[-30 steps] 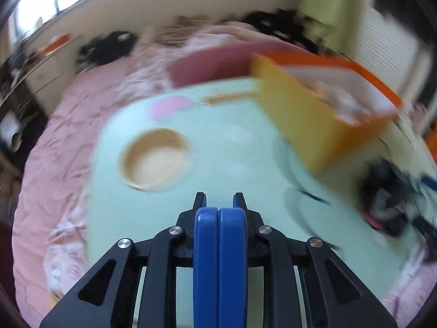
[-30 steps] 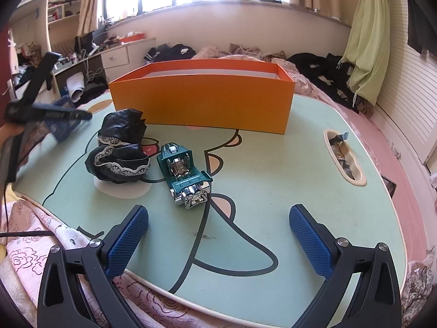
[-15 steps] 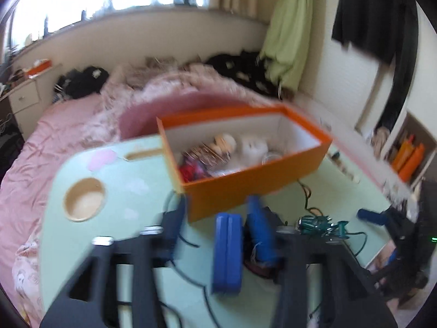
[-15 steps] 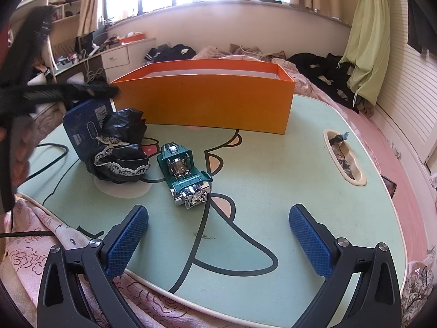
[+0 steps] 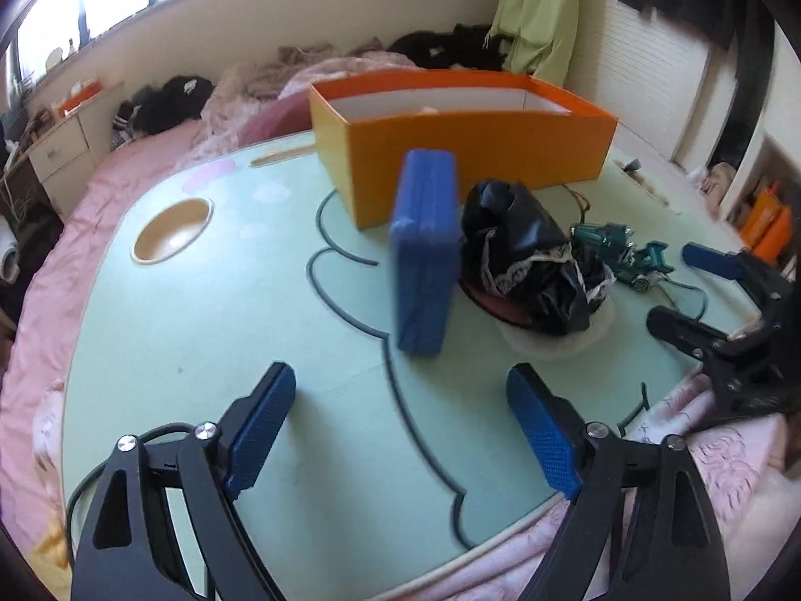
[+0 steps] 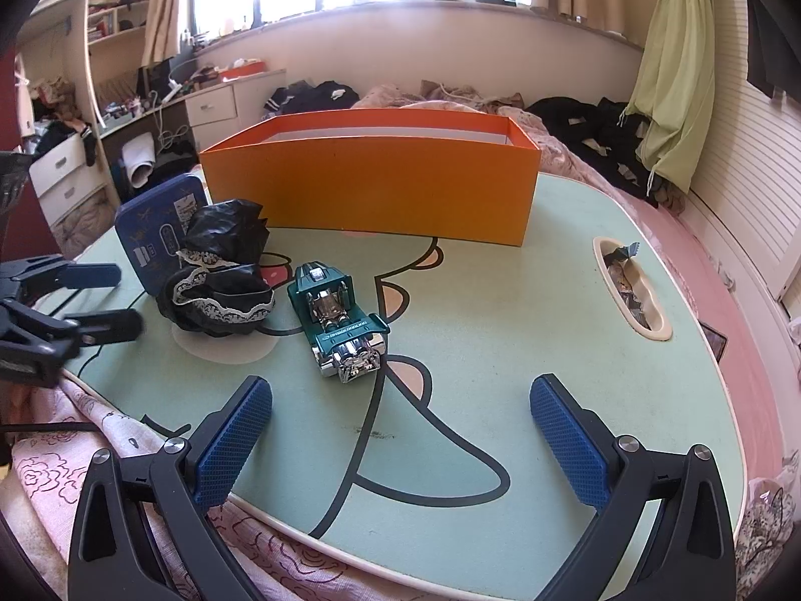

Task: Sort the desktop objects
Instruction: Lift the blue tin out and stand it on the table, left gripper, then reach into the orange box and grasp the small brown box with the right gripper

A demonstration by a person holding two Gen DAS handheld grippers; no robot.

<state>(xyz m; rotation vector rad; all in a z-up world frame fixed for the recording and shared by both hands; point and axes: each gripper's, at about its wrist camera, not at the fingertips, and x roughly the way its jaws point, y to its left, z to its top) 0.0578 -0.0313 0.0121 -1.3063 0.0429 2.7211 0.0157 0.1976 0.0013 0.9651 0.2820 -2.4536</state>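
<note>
The left gripper [image 5: 400,430] is opening over the table [image 5: 200,330], nothing between its jaws; a blue case [image 5: 425,250] (blurred) stands beside black lacy cloth [image 5: 530,260]. The right gripper [image 6: 400,445] hangs spread near the front edge, empty.

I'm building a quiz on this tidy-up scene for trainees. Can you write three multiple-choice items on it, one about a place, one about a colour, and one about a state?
1. Where does the blue case stand?
A. Inside the orange box
B. On the table beside the black lace-trimmed cloth
C. Between the right gripper's fingers

2. What colour is the toy car?
A. Red
B. Yellow
C. Teal green with chrome

3. How is the right gripper?
A. Open and empty
B. Shut on the toy car
C. Shut on the cloth

Answers: 1 B, it stands upright next to the black lace-trimmed cloth, outside the orange box. 2 C, as the right wrist view shows. 3 A, its blue pads stand wide apart over bare table.
</note>
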